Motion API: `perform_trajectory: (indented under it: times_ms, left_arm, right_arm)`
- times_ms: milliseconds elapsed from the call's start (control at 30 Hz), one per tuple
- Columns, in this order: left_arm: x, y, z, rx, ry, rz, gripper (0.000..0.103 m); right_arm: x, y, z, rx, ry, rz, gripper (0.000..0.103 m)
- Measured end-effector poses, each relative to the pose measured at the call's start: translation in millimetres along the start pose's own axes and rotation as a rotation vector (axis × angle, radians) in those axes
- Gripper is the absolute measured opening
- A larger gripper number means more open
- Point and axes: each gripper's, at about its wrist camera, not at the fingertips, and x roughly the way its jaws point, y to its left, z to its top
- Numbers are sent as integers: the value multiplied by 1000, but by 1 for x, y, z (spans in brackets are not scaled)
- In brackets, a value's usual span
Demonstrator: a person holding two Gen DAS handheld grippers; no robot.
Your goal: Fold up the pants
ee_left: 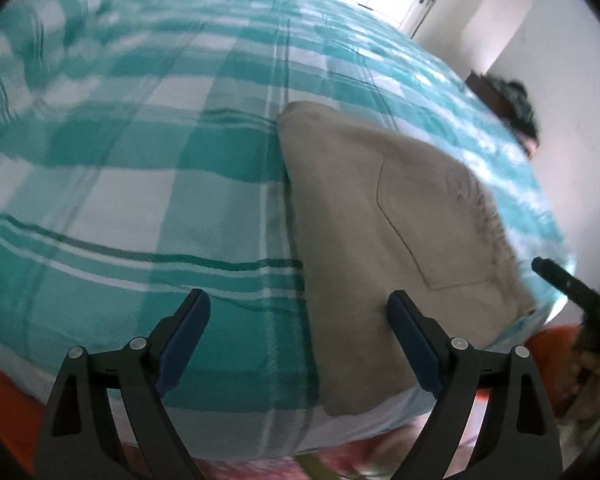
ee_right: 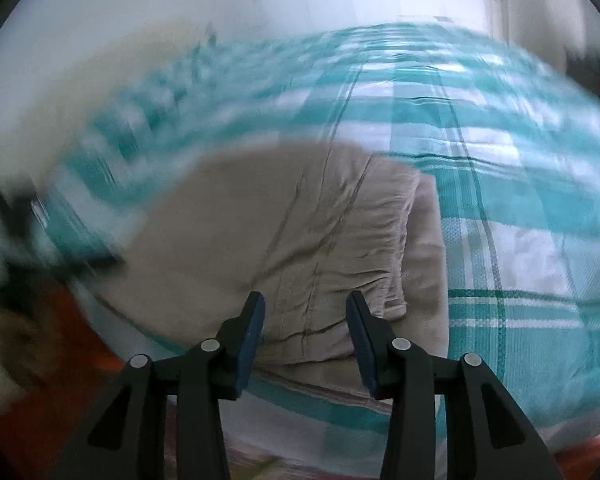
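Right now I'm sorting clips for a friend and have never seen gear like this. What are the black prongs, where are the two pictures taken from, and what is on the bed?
The black prongs are two-finger grippers that a person holds, one in each hand. Each carries a fisheye camera looking along its fingers, hence the round, bent pictures. One picture comes from the left gripper, the other from the right gripper. Both are open and hold nothing. On the teal checked bedspread lie beige pants, already folded into a compact pile. The right gripper also shows at the edge of the left view. Much of the right view is blurred.
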Motion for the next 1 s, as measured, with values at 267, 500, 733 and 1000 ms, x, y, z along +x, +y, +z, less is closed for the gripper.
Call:
perform_trajectory:
  times_ms: [267, 500, 733, 1000]
  left_arm:
    - [59, -13, 42, 4, 182, -124, 91]
    - [35, -51, 59, 77, 138, -38, 11]
    - [-7, -91, 114, 196, 7, -46, 11]
    - [16, -84, 222, 232, -144, 88, 15]
  right_arm:
    - [48, -93, 31, 309, 196, 105, 70]
    - [76, -64, 50, 199, 288, 73, 37]
    - [44, 13, 98, -86, 212, 37, 25]
    - [80, 20, 210, -114, 83, 34, 25]
